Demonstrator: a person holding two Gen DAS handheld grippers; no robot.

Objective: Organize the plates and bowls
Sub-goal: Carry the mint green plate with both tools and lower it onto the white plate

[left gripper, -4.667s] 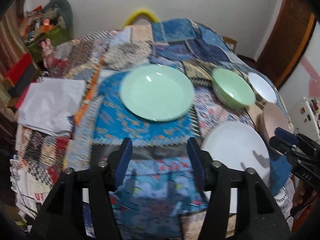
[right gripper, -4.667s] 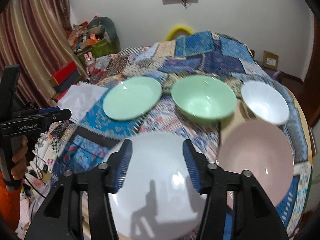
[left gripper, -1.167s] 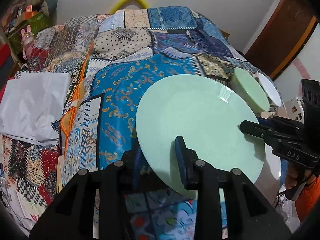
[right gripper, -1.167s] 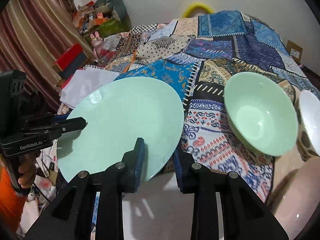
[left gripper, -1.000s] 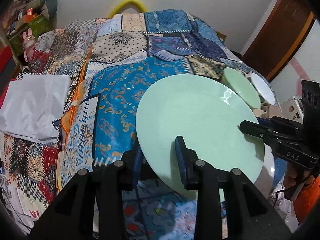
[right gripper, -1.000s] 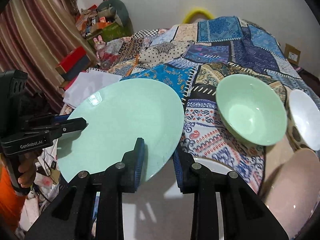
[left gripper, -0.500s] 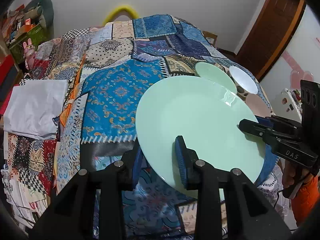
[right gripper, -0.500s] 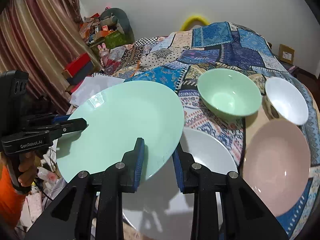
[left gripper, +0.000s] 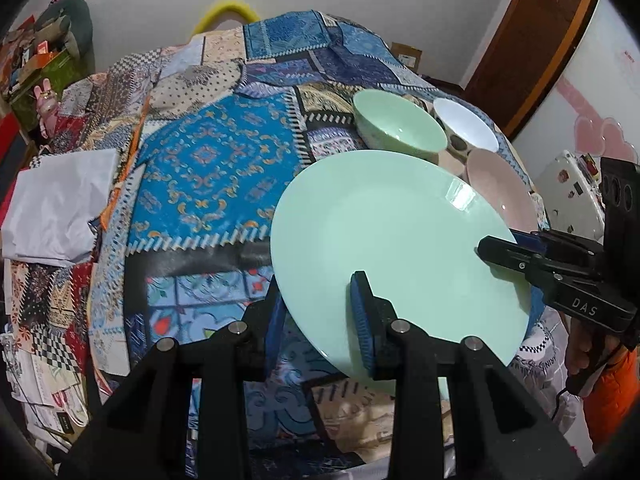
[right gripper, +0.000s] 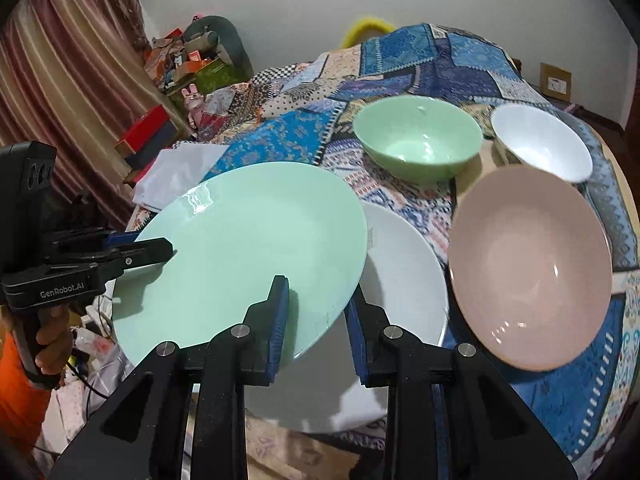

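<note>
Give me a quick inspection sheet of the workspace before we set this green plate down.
Surface: table under a patchwork cloth.
Job's things: green plate held above the cloth, partly over the white plate; green bowl, white bowl and pink bowl sit apart from one another.
Clutter: folded white cloth at the table's edge.
Grippers: left hand-held gripper and right hand-held gripper each clamp the green plate's rim.
Cables: a black lead hangs under the right hand-held gripper.
Surroundings: curtain, boxes and toys by the wall, wooden door.
</note>
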